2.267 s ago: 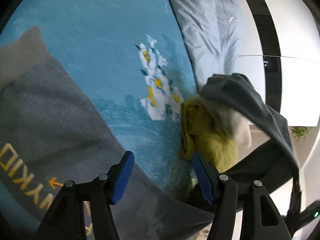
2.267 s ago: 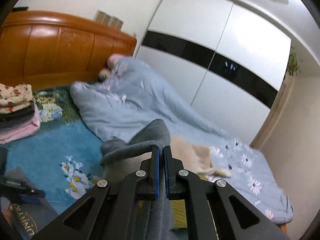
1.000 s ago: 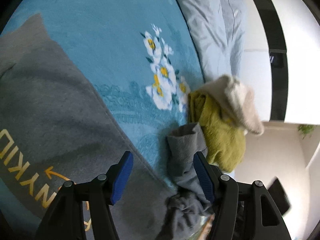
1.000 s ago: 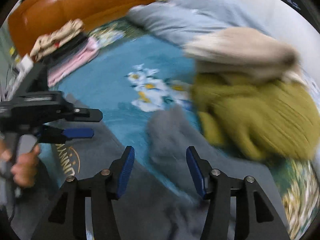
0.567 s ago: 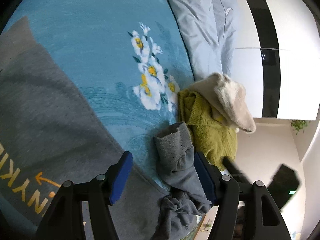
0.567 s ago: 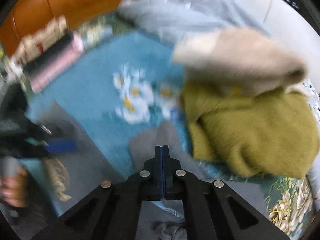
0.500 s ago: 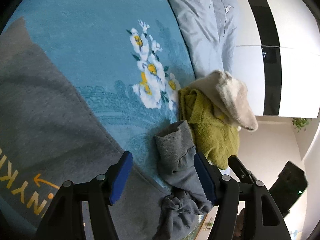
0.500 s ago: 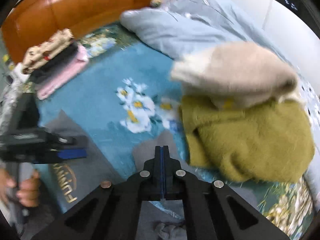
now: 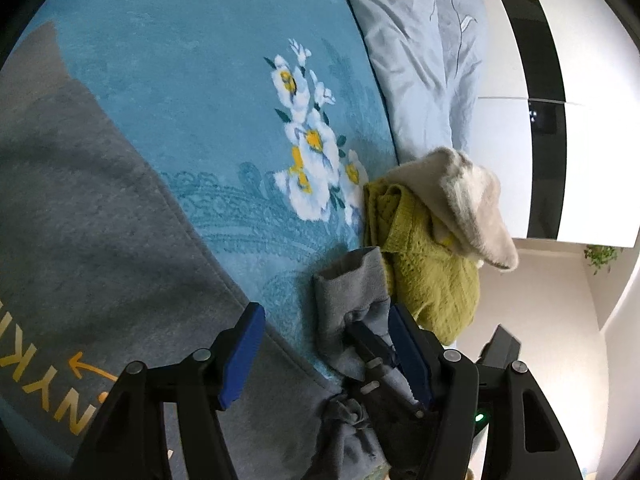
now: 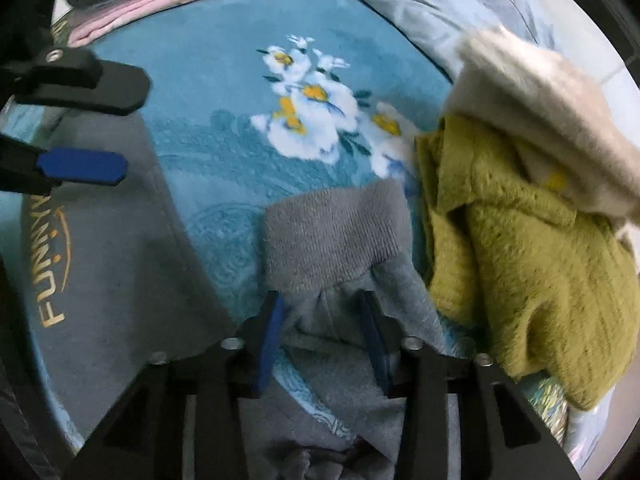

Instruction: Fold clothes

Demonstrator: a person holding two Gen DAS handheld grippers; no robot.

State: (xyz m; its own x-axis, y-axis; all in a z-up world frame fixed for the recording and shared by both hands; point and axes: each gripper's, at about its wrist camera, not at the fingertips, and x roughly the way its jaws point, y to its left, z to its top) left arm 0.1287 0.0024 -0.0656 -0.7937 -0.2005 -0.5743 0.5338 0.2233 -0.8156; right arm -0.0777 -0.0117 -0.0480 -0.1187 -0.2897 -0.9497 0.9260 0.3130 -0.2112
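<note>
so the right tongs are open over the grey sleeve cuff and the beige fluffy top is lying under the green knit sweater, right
Not quite. In the right wrist view the beige fluffy top lies on top of the green knit sweater, not under it. The right tongs are indeed open over the grey sleeve cuff.

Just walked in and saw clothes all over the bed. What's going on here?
A person with a gripper in each hand is folding a grey sweatshirt spread on the blue floral blanket. The right gripper has open jaws straddling the crumpled grey sleeve just behind its cuff. The left gripper, also open, hovers over the sweatshirt's edge. A green sweater and a cream garment lie heaped beside the sleeve, unfolded.
</note>
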